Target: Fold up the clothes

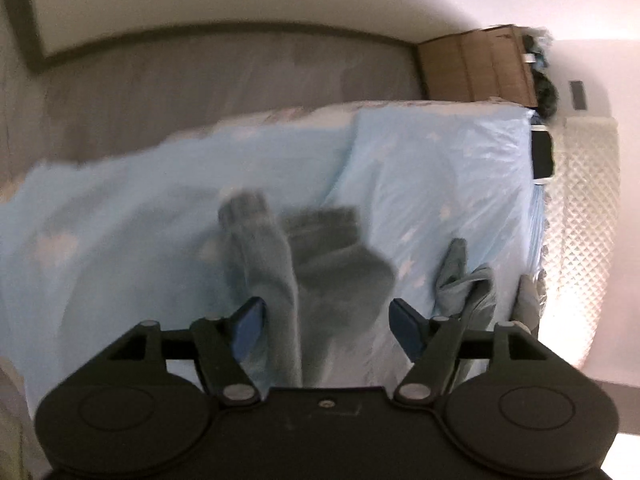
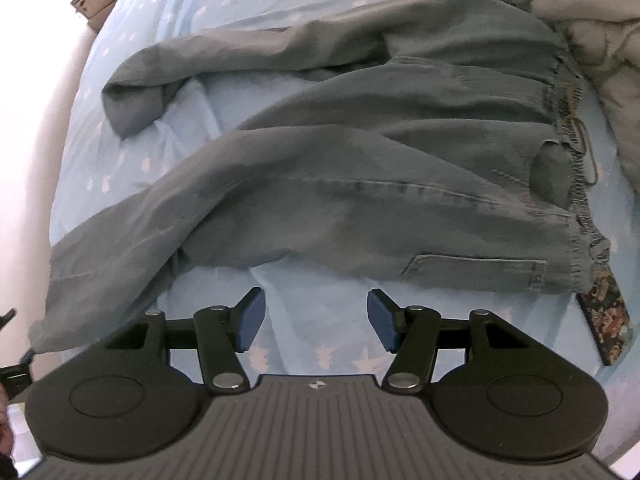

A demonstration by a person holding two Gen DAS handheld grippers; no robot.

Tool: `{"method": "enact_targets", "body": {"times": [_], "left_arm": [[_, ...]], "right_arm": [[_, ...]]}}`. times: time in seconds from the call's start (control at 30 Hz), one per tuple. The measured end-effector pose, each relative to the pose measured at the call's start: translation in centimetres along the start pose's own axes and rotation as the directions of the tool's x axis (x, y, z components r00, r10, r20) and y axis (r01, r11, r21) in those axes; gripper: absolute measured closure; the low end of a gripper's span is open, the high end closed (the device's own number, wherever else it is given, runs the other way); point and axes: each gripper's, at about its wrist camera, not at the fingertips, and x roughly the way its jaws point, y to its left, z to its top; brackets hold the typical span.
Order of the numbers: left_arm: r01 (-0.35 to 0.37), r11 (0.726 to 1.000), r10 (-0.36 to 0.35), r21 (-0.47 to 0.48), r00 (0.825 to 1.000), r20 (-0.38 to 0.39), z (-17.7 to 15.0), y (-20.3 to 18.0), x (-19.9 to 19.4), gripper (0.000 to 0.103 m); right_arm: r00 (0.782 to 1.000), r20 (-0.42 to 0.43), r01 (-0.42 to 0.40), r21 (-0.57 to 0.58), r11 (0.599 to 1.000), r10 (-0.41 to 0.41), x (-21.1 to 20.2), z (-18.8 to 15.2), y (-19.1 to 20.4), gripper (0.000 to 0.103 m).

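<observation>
Grey-green trousers (image 2: 340, 168) lie spread and crumpled on a light blue starred bed sheet (image 2: 320, 320), waistband with drawstring to the right, legs to the left. My right gripper (image 2: 316, 316) is open and empty just in front of the trousers' near edge. In the left wrist view, two grey socks (image 1: 320, 256) lie on the sheet (image 1: 120, 240). My left gripper (image 1: 326, 324) is open above the socks, its jaws on either side of them. A bit of grey-green cloth (image 1: 464, 280) lies to the right. The left view is blurred.
A grey quilt (image 2: 580, 8) is bunched at the top right. A patterned flat object (image 2: 604, 320) lies by the waistband. A brown box (image 1: 476, 68) and a grey headboard (image 1: 200, 76) stand behind the bed. A white quilted surface (image 1: 580, 200) borders the bed's right.
</observation>
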Motion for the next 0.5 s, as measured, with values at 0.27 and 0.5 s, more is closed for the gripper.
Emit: {"method": "enact_targets", "body": {"times": [0.27,0.5], "left_arm": [[-0.016,0.973,0.014,0.230,1.000,0.012,3.6,-6.5,3.7,0.029],[-0.133,0.969,0.179,0.209,0.958,-0.224,2.7,-7.3,15.1,0.032]], "right_arm": [[0.999,-0.008,0.034,0.043,0.998,-0.034,0.2,0.4,-1.1,0.044],[0.998,-0.028,0.054,0.054,0.997,-0.053,0.4,-0.1,-0.9,0.044]]}}
